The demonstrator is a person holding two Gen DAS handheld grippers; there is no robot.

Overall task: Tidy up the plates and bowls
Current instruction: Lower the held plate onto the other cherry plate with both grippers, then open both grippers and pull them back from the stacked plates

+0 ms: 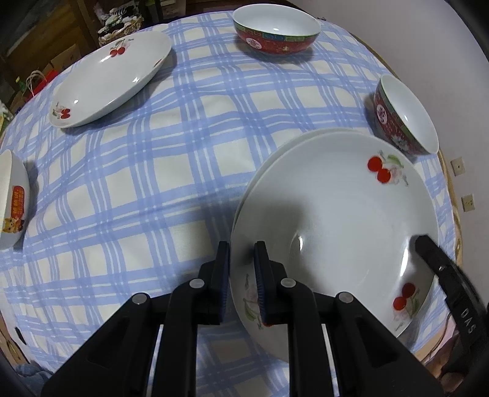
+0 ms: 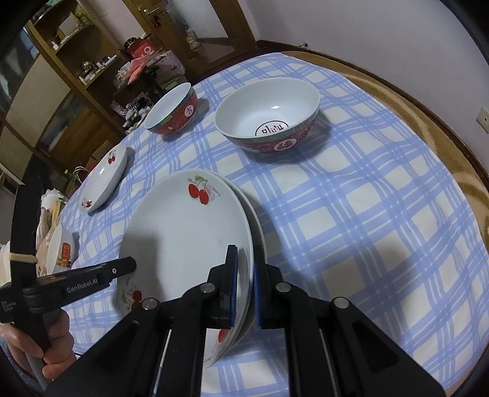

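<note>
A white cherry plate sits on top of a second white plate on the checked tablecloth. My left gripper is shut on the top plate's left rim, one finger inside and one outside. My right gripper is shut on the opposite rim; its finger also shows in the left wrist view. A third cherry plate lies apart at the far left. Two red bowls stand at the back, also seen in the right wrist view.
A small white dish with a cartoon print sits at the table's left edge. The round table's wooden rim runs along the right, close to a wall. Shelves with clutter stand behind the table.
</note>
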